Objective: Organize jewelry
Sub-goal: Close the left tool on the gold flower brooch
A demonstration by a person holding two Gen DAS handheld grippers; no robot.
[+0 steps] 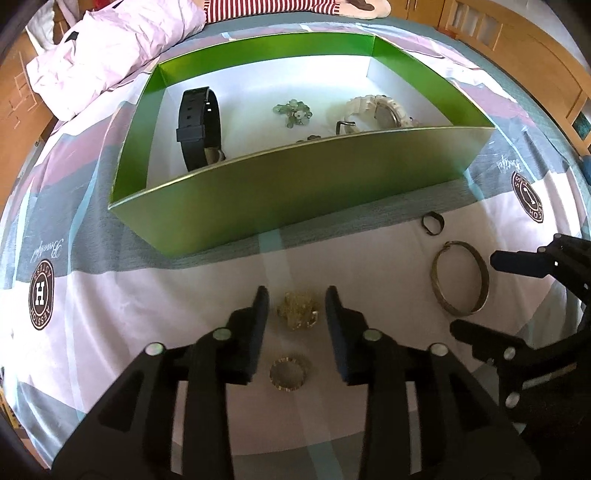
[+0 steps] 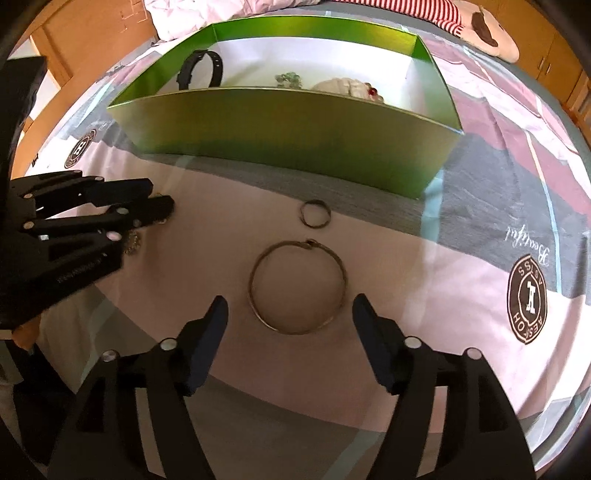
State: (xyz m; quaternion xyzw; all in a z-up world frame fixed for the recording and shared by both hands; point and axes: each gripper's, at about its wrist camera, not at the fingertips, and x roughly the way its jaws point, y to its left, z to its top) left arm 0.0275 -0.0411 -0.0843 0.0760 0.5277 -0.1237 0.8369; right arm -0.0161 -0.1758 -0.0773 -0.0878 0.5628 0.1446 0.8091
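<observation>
A green box [image 1: 295, 192] stands on the bed and holds a black watch [image 1: 199, 125], a green bead cluster [image 1: 293, 110] and a white watch [image 1: 373, 110]. My left gripper [image 1: 296, 299] is open, pointing down, with a yellowish crystal brooch [image 1: 298, 314] lying between its pads and a gap on each side. A round gold ring piece [image 1: 275, 373] lies closer to me. My right gripper [image 2: 290, 302] is open wide over a metal bangle [image 2: 253, 284], not touching it. A small dark ring [image 2: 302, 213] lies between the bangle and the box.
The patterned bedsheet [image 2: 480, 229] carries everything. A crumpled pink quilt [image 1: 110, 55] lies at the back left, and a striped soft toy [image 2: 443, 11] at the head end. Wooden furniture [image 1: 517, 48] surrounds the bed. The two grippers work side by side.
</observation>
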